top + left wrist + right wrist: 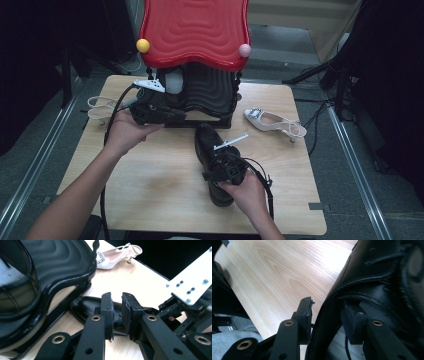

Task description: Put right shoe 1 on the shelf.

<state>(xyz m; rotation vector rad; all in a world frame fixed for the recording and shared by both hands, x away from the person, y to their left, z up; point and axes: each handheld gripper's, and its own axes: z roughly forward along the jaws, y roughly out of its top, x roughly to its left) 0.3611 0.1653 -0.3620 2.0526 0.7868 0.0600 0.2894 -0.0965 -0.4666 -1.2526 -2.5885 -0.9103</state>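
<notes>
While the right gripper (328,315) straddled the side wall of the black shoe (212,150), one finger (304,312) stood outside the leather and the other inside the opening, slack, neither pad pressing. Beyond the left gripper (117,306), the shoe's toe lay on the table (150,165); its fingers were nearly together, clasping nothing.

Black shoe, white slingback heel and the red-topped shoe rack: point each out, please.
black shoe (206,141): high view, on its toe.
white slingback heel (265,119): high view, on its upper behind the buckle.
shoe rack (195,30): high view, on its red top.
</notes>
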